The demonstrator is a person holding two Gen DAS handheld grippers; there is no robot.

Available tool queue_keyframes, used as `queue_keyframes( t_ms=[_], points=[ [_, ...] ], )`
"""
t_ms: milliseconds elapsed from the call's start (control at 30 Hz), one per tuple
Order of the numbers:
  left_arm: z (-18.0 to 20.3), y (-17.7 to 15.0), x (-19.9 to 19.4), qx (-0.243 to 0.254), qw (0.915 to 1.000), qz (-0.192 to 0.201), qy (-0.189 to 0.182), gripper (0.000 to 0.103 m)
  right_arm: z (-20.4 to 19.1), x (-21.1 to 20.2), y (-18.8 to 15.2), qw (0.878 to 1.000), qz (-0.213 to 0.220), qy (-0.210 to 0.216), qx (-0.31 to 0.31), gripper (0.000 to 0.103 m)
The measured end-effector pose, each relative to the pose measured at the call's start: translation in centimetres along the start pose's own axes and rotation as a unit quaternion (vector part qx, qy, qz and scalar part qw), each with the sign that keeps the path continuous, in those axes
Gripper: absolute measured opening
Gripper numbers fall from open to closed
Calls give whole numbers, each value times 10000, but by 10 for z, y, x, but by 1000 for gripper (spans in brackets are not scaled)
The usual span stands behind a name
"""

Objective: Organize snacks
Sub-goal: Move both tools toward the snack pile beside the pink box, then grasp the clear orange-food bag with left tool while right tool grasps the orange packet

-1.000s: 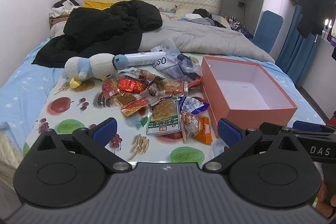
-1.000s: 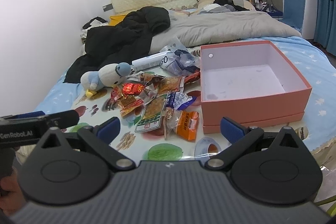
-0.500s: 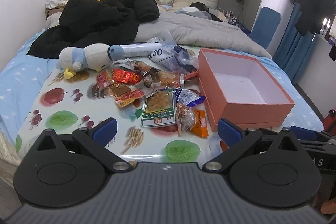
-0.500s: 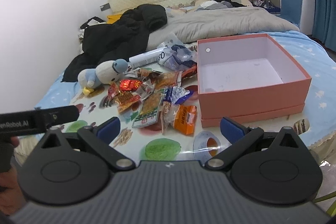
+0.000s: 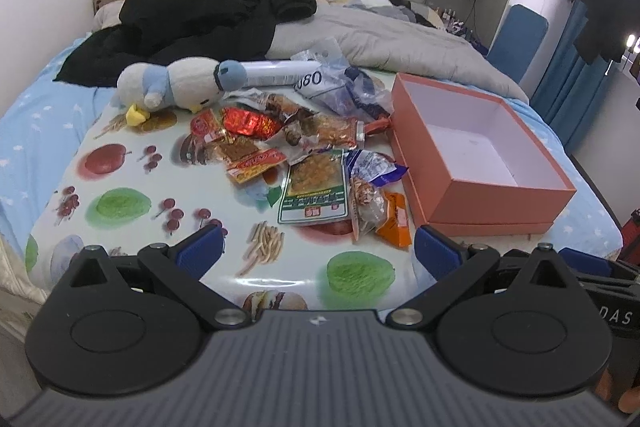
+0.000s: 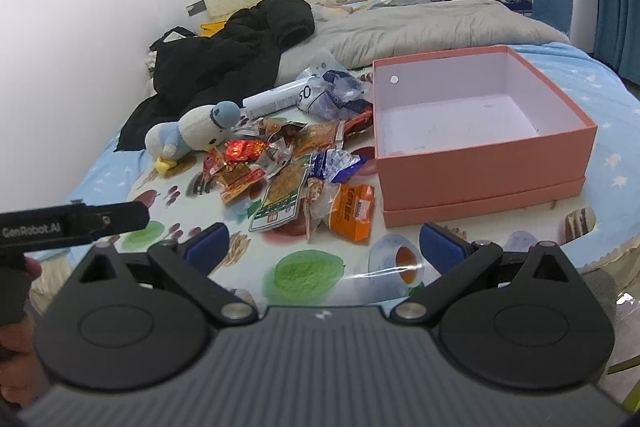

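A heap of snack packets lies on a fruit-patterned board [image 5: 120, 203] on the bed: a green-edged packet [image 5: 314, 187] [image 6: 282, 197], an orange packet [image 5: 396, 221] [image 6: 352, 211], a shiny red one [image 5: 250, 121] [image 6: 242, 151] and several more. An empty salmon-pink box [image 5: 500, 203] [image 6: 480, 167] stands open to their right. My left gripper [image 5: 318, 253] is open and empty above the board's near edge. My right gripper [image 6: 324, 247] is open and empty, in front of the orange packet and the box.
A white-and-blue plush penguin [image 5: 176, 89] [image 6: 192, 135] lies at the heap's far left, with a white tube [image 5: 276, 73] and plastic bag [image 5: 344, 85] behind. A black jacket [image 5: 192, 15] and grey duvet [image 5: 400, 47] lie further back. The left gripper's body [image 6: 72, 223] shows in the right wrist view.
Both grippers have risen and drawn back a little, so the heap and box sit lower in view. Both stay open. Nothing on the board has moved.
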State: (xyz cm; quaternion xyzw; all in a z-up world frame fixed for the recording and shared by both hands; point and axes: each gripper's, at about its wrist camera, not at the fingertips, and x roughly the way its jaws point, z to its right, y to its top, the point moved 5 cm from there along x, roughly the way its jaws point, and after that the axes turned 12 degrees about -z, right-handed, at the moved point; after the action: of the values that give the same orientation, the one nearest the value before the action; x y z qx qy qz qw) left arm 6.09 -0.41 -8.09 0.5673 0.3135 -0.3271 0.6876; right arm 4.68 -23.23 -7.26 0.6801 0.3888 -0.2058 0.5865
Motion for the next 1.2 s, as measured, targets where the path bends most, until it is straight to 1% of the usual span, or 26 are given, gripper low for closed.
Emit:
queue_keyframes(
  t_ms=[67,167,300,367,433,467,567,600,633,700,733,767,800,867,1067,1200],
  points=[
    [-3,0,7,-23,10000,-36,6,103,0,5,-2,10000,-57,-28,24,103],
    [-6,2,20,-31,9999,-102,0,103,1,13,-4,9999,-34,-143,5,103],
    [-7,6,39,119,9998,-147,16,103,4,24,-5,9997,-19,-252,46,103],
    [-7,8,52,140,9995,-268,-66,103,8,31,-5,9994,1,-333,75,103],
    [-7,9,63,202,9993,-313,-79,103,11,39,-5,9996,-41,-280,87,99],
    [-6,10,69,248,9992,-308,-32,103,13,43,-5,9996,-71,-258,84,96],
    [-4,13,90,519,9977,-286,319,102,15,57,-4,9996,-137,-239,12,93],
    [-5,14,96,496,9978,-316,313,102,16,61,-4,9995,-158,-271,-4,90],
    [-7,15,104,420,9982,-358,225,102,17,66,-5,9994,-193,-298,-28,88],
    [-10,17,117,265,9986,-457,59,102,19,78,-5,9990,-260,-339,-109,78],
    [-11,18,124,228,9985,-494,23,102,19,84,-5,9987,-301,-368,-168,77],
    [-12,19,131,224,9984,-512,29,102,20,90,-6,9985,-344,-360,-243,74],
    [-13,20,136,239,9984,-516,36,102,20,96,-6,9982,-390,-325,-325,68],
    [-17,24,150,224,9981,-578,49,102,18,109,-6,9973,-483,-288,-479,64],
    [-24,43,184,39,9971,-743,-184,102,6,140,-4,9926,-588,-209,-1046,63],
    [-25,63,207,-45,9962,-791,-362,102,0,157,4,9918,-566,-162,-1135,62]
  ],
)
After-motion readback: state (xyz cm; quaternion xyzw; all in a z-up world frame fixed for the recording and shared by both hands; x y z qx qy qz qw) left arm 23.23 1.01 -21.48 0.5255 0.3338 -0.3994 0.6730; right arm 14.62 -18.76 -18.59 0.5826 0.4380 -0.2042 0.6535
